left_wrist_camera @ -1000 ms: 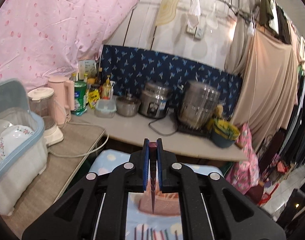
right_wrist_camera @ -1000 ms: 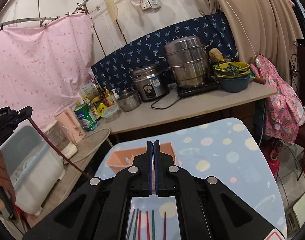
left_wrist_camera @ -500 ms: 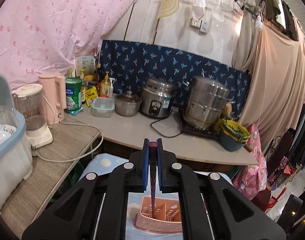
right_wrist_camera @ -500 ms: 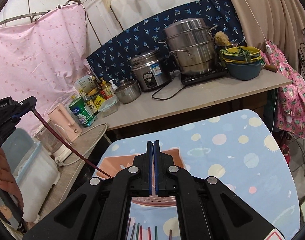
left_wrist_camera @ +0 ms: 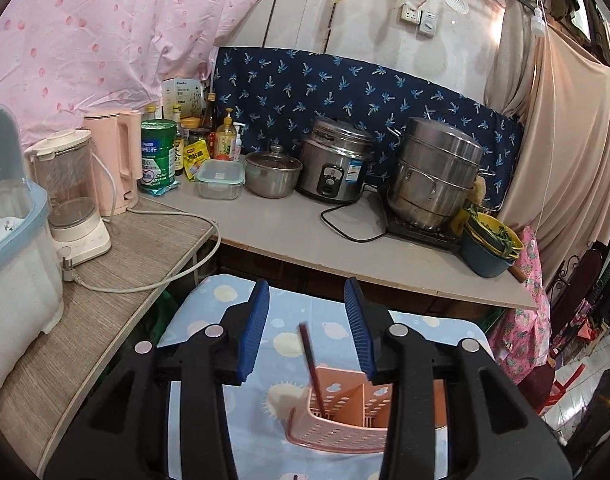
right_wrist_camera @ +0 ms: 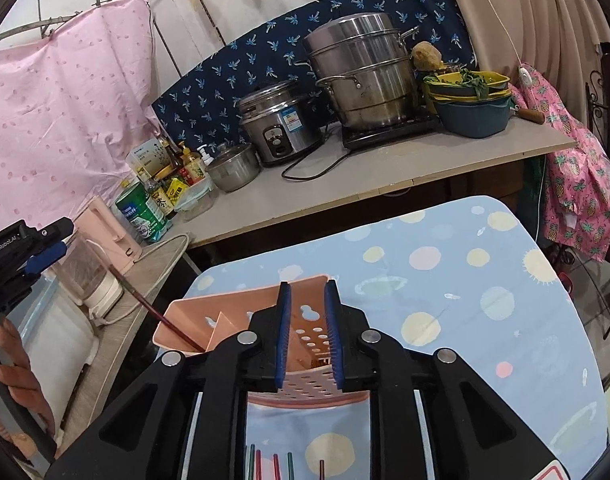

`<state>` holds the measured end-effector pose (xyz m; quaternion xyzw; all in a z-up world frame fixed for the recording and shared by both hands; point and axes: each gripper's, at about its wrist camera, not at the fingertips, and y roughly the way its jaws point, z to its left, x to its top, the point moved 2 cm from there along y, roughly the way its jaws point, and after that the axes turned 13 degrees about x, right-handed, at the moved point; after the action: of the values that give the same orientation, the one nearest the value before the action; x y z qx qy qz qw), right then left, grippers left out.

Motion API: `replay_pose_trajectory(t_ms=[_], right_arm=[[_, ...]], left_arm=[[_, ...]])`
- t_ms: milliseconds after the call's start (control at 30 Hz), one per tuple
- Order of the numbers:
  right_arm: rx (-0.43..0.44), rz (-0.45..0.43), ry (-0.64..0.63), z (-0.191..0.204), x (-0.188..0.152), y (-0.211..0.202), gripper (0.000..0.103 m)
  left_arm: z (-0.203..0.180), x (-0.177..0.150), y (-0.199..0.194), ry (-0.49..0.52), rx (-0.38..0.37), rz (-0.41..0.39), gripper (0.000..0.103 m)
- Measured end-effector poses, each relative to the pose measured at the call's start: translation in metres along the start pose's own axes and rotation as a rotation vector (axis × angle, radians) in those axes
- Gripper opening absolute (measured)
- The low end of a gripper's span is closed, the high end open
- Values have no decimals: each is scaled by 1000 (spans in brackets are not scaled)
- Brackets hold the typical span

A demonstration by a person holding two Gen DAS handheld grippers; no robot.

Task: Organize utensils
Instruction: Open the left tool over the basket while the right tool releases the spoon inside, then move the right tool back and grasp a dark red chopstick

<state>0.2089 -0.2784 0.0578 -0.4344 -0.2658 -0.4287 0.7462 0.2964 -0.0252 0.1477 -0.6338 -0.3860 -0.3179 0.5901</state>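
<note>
Dark red and green chopsticks [right_wrist_camera: 273, 465] are lying at the near edge of the blue dotted table [right_wrist_camera: 465, 280], behind the right gripper [right_wrist_camera: 307, 336], whose blue pads are standing partly apart and gripping nothing. Just ahead, the pink perforated utensil holder [left_wrist_camera: 337, 420] is sitting near the table's left edge with one dark red chopstick [left_wrist_camera: 311, 364] leaning in its left compartment. Above it the left gripper [left_wrist_camera: 307, 330] is hanging wide open and empty. Beyond, across a gap, the counter [left_wrist_camera: 285, 236] is crowding the far side with a rice cooker [left_wrist_camera: 333, 170], a steamer pot [left_wrist_camera: 435, 172] and a pink kettle [left_wrist_camera: 115, 160].
</note>
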Motion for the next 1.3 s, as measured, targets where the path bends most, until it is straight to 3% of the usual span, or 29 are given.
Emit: replay_pose_trajectory(t_ms=[233, 400, 533, 867, 1300], right_arm=[[10, -23, -36, 19, -5, -26, 28], [12, -22, -59, 33, -21, -49, 31], [-3, -7, -87, 42, -46, -68, 36], [-55, 70, -114, 46, -124, -105, 37], [-153, 191, -173, 43, -214, -129, 37]], left_arm=[[11, -8, -21, 16, 4, 1, 50], [19, -31, -43, 67, 17, 15, 58], [28, -60, -56, 97, 16, 51, 58], [61, -154, -70, 149, 45, 175, 58], [78, -239, -94, 220, 82, 232, 58]])
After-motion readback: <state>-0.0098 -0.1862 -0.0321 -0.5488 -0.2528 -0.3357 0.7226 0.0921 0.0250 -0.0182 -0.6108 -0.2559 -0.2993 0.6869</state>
